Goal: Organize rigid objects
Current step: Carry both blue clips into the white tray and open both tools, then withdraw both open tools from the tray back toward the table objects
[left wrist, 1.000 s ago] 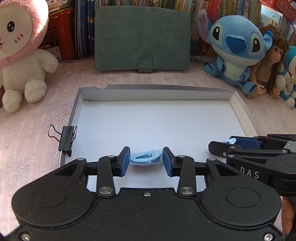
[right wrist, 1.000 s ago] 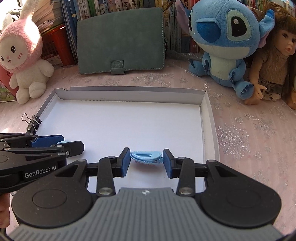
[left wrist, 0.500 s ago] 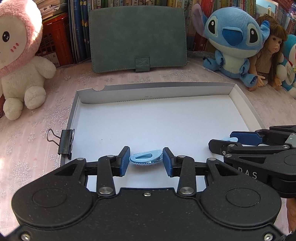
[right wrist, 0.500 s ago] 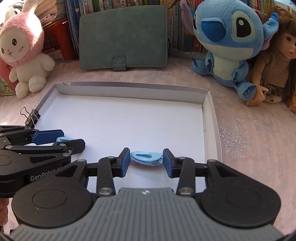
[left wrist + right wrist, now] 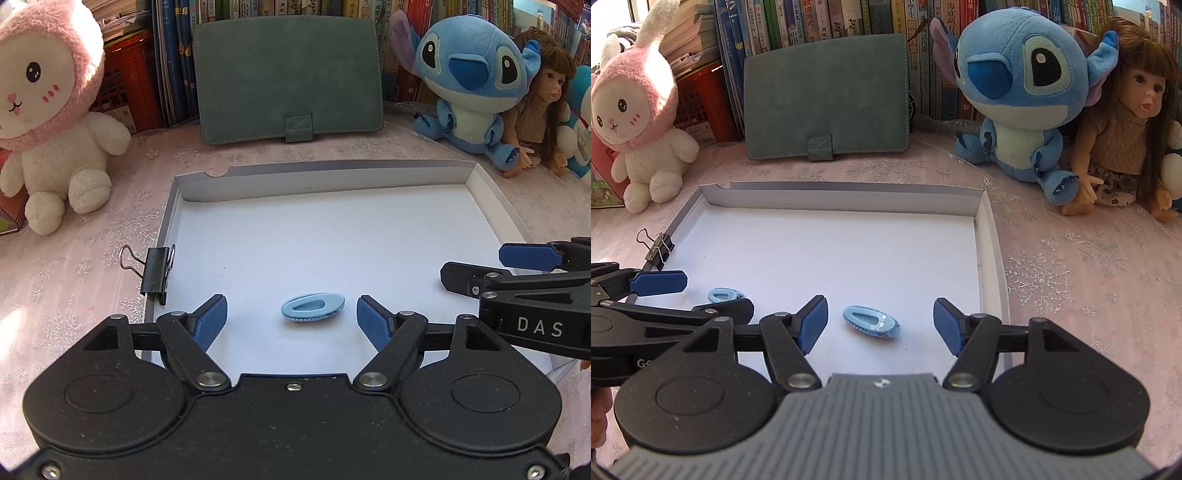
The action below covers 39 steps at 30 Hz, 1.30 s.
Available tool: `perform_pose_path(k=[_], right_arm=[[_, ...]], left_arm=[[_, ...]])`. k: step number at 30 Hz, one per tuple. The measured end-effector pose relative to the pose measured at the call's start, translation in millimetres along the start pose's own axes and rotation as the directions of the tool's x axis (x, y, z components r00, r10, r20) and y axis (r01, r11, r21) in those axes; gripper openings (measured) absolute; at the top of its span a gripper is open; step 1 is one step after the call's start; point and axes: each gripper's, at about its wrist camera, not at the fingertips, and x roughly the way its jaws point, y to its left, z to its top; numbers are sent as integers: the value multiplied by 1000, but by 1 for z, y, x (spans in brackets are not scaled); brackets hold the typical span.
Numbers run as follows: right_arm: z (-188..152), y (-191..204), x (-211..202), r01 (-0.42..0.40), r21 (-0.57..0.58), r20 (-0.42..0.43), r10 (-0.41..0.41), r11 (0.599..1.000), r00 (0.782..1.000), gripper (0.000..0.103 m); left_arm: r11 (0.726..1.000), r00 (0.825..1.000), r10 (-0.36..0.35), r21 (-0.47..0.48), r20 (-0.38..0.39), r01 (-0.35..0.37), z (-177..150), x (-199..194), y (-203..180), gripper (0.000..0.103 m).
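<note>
The left gripper's fingers point(image 5: 657, 282) partly hide one blue clip point(image 5: 722, 295).

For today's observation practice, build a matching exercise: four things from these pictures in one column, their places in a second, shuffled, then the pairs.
Things
1. binder clip
2. green case
3. blue clip
4. pink bunny

Places
A. lying on the tray floor
B. on the tray's left wall
C. propped against the books
D. sitting left of the tray

Pairs: 1-B, 2-C, 3-A, 4-D
</note>
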Motion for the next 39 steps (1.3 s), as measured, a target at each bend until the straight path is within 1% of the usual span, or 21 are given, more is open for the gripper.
perform_pose_path(k=[6, 16, 22, 27, 32, 35, 39], right_arm=[[-11, -1, -17, -15, -14, 51, 15, 1000, 999, 85], [-38, 0, -53, -29, -55, 138, 36, 998, 990, 88], [-55, 1, -71, -49, -57, 168, 58, 997, 984, 91], [-69, 2, -84, -46, -71, 205, 60, 996, 977, 94], [-82, 3, -96, -48, -85, 241, 67, 995, 968, 97], [-89, 3, -101, -52, -85, 257, 72, 995, 964, 98], [-98, 5, -110, -45, -86, 285, 68, 995, 956, 99]], left_arm=[[1000, 999, 6, 24, 42, -7, -13, -23, -3, 81], [999, 993, -11, 37, 122, 6, -44, -65, -7, 86], [999, 989, -34, 22, 142, 31, -63, -83, -7, 86], [999, 985, -44, 18, 164, 42, -80, -96, -9, 87], [998, 986, -60, 5, 158, 60, -93, -104, -9, 87], [998, 989, -54, -13, 138, 56, -99, -107, -10, 88], [999, 983, -38, -19, 178, 42, -109, -114, -13, 88]])
